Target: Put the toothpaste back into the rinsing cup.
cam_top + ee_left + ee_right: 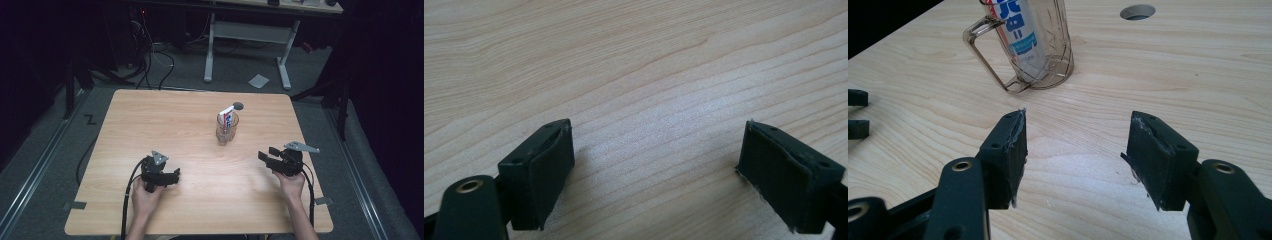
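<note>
- High view: I see the wooden table [150,120] with a clear mug [227,131] standing upright on its far-centre part, just this side of a round hole [238,105] in the tabletop. A toothpaste tube [227,116] stands in the mug; its long axis runs nearly vertical, leaning a little, with its upper end rising above the rim and tipped toward the far right.
- High view: my left gripper [176,174] sits low over the near left of the table, pointing right, well apart from the mug. My right gripper [266,153] is at the near right, pointing left and a little away from me, toward the mug but still clear of it.
- Left gripper view: I look along the left gripper [654,160] at bare wood grain; its jaws stand wide apart with nothing between them.
- Right gripper view: the right gripper [1075,145] also has its jaws spread wide over bare table, nothing held. The mug [1048,60] stands ahead and slightly left, its handle [985,55] turned to the left of this view. The tube [1015,35] inside shows blue lettering running along its length.
</note>
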Demonstrator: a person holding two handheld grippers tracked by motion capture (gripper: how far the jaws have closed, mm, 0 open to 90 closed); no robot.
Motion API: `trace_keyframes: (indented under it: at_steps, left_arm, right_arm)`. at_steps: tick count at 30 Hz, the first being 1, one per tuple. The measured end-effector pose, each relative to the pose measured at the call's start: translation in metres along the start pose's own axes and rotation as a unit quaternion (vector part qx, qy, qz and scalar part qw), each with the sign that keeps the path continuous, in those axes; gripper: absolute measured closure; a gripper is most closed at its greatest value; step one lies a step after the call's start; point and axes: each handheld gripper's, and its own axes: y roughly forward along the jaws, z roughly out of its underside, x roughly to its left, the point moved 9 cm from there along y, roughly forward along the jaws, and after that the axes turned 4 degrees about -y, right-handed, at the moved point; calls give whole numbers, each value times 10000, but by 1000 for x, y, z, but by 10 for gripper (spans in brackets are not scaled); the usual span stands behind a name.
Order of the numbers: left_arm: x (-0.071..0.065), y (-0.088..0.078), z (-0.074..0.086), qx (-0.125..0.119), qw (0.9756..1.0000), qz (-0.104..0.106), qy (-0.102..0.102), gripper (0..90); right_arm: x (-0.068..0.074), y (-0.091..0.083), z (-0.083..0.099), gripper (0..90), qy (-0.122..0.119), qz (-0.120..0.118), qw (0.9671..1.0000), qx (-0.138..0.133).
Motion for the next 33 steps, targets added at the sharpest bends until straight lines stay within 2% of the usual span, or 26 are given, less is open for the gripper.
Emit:
trace_keyframes:
  at_steps: [13, 18, 20, 33]
  left_arm:
    - [0, 0, 0, 4, 10000, -1, 0, 148]
    - [0, 0, 0, 3, 10000, -1, 0, 148]
    - [0, 0, 0, 4, 10000, -1, 0, 148]
    - [0, 0, 0, 3, 10000, -1, 1, 148]
  right_arm:
    - [-2, 19, 10, 414, -102, 194, 9996, 199]
    - [-5, 25, 20, 417, -76, 278, 9992, 282]
    - [-7, 28, 25, 415, -125, 343, 9986, 391]
    - [-3, 39, 31, 416, -362, 445, 9969, 529]
